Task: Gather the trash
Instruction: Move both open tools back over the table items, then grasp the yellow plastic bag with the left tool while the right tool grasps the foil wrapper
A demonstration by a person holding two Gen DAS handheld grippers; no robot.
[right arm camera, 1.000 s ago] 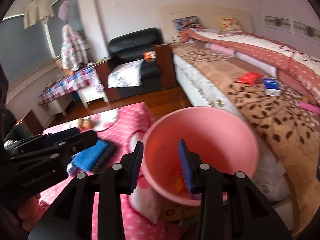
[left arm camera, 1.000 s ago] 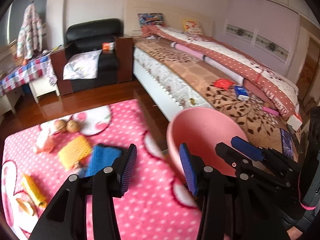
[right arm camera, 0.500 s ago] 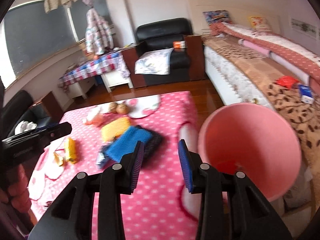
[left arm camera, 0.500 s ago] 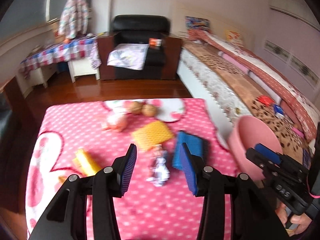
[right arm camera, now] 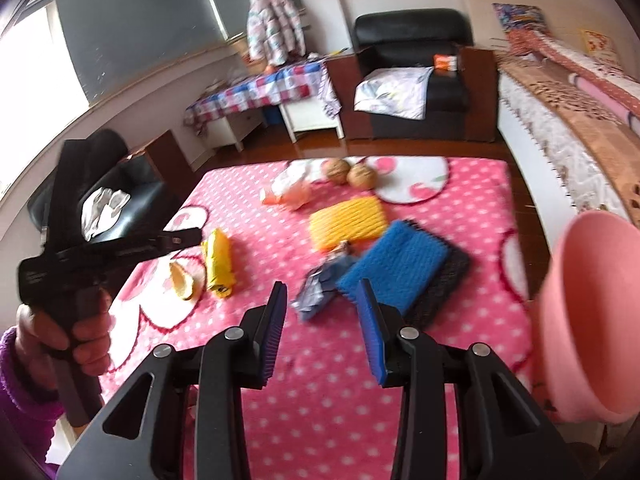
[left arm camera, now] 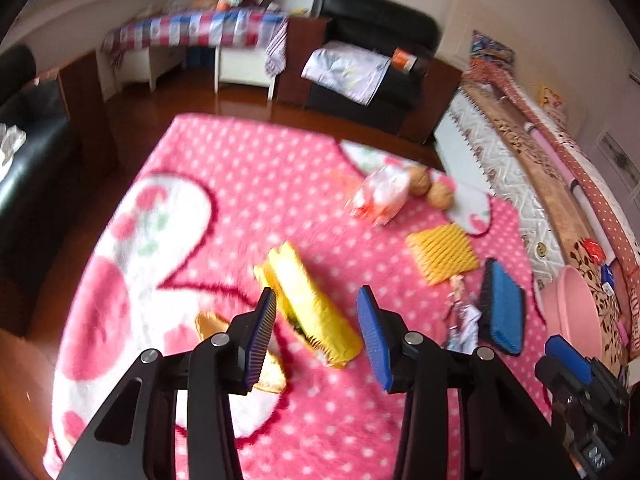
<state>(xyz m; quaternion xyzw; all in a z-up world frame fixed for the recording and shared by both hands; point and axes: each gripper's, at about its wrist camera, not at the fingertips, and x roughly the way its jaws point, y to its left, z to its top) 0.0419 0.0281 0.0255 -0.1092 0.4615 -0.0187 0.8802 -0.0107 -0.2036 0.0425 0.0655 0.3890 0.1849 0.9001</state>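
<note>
A pink polka-dot blanket [left arm camera: 240, 184] covers the table. On it lie a yellow wrapper [left arm camera: 312, 304], a peel [right arm camera: 182, 282], a crumpled silver-blue wrapper [right arm camera: 316, 290], a white-and-orange bag [left arm camera: 380, 196] and two walnuts [right arm camera: 352, 174]. My left gripper [left arm camera: 316, 328] is open and empty, just above the yellow wrapper. My right gripper [right arm camera: 322, 326] is open and empty, just short of the crumpled wrapper. A pink bucket [right arm camera: 588, 320] stands off the table's right edge.
A yellow sponge [right arm camera: 348, 222] and a blue-and-black sponge [right arm camera: 400, 264] lie on the blanket. A bed [right arm camera: 568, 120] runs along the right. A black armchair [right arm camera: 412, 68] and a checked-cloth side table [right arm camera: 260, 92] stand at the back.
Both grippers have swung left from the pink bucket to over the table. The left one now hovers over the yellow wrapper, the right one near the crumpled wrapper.
</note>
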